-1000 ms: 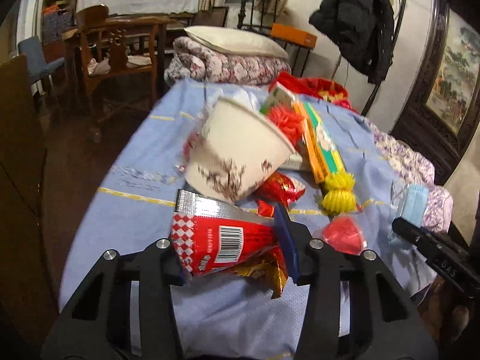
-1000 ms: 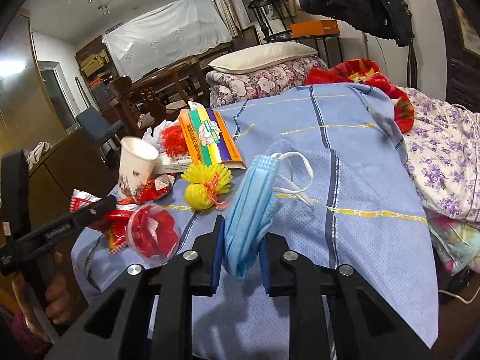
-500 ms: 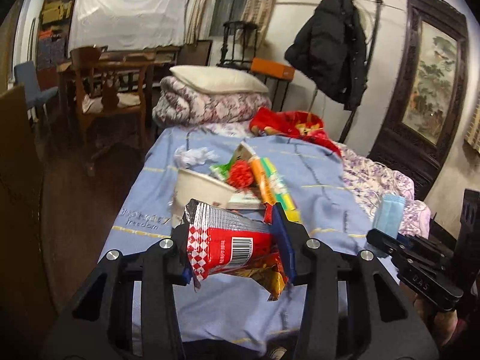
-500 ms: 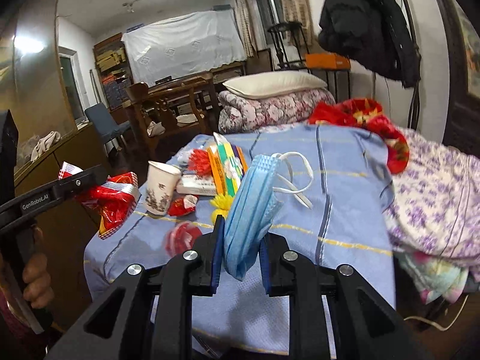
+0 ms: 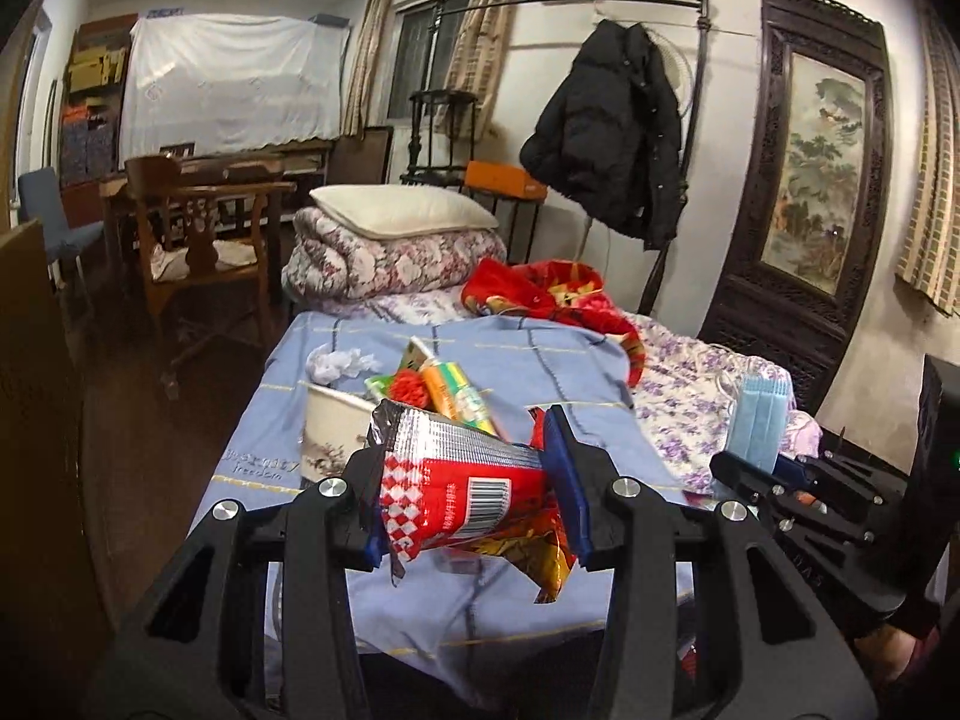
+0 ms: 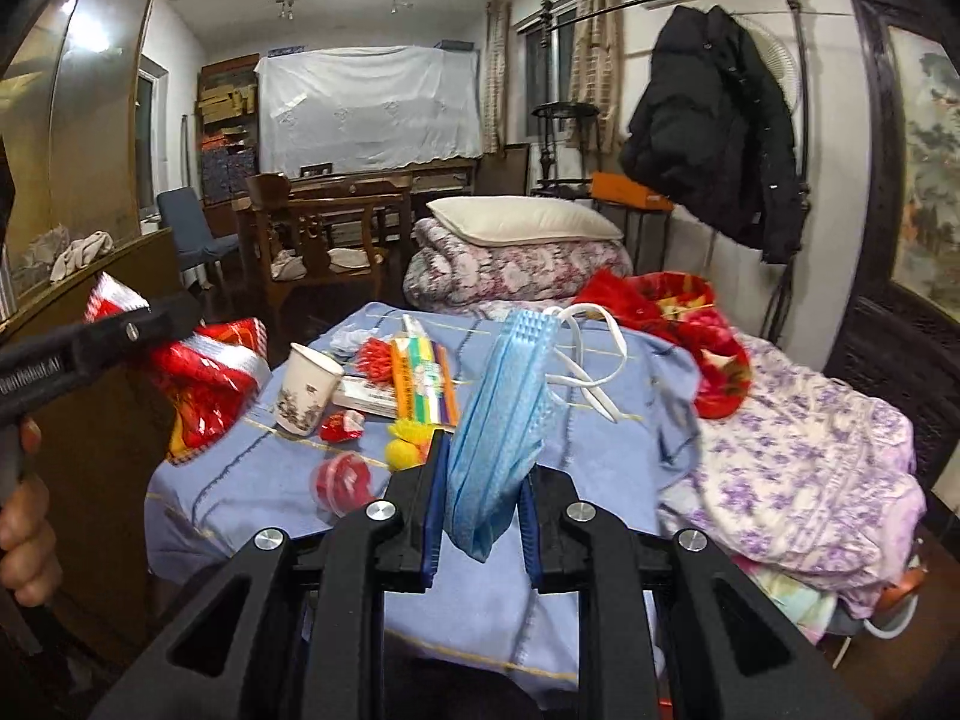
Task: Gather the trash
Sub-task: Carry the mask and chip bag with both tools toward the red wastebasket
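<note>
My left gripper (image 5: pixel 474 495) is shut on a red snack wrapper (image 5: pixel 462 498) with a silver top and a barcode, held in the air above the near end of the bed. The same red snack wrapper (image 6: pixel 204 378) shows at the left of the right wrist view, with a hand (image 6: pixel 24 534) below it. My right gripper (image 6: pixel 480 498) is shut on a folded blue face mask (image 6: pixel 498 420), its white loops hanging to the right. That blue face mask (image 5: pixel 759 420) also stands at the right of the left wrist view. On the blue blanket (image 6: pixel 252 480) lie a paper cup (image 6: pixel 305 387), a red jelly cup (image 6: pixel 342 480), yellow mesh balls (image 6: pixel 408 444) and a striped packet (image 6: pixel 420 384).
The bed carries a purple-flowered sheet (image 6: pixel 798 468), a red blanket (image 6: pixel 690 324) and a rolled quilt with a pillow (image 6: pixel 516 252). A wooden chair (image 5: pixel 198 240) and a dark cabinet (image 5: pixel 36 420) stand to the left. A black coat (image 5: pixel 612 138) hangs at the bedhead.
Both grippers have risen and pulled back from the bed, each keeping its load. The litter on the blanket now looks smaller and farther, and more of the room shows.
</note>
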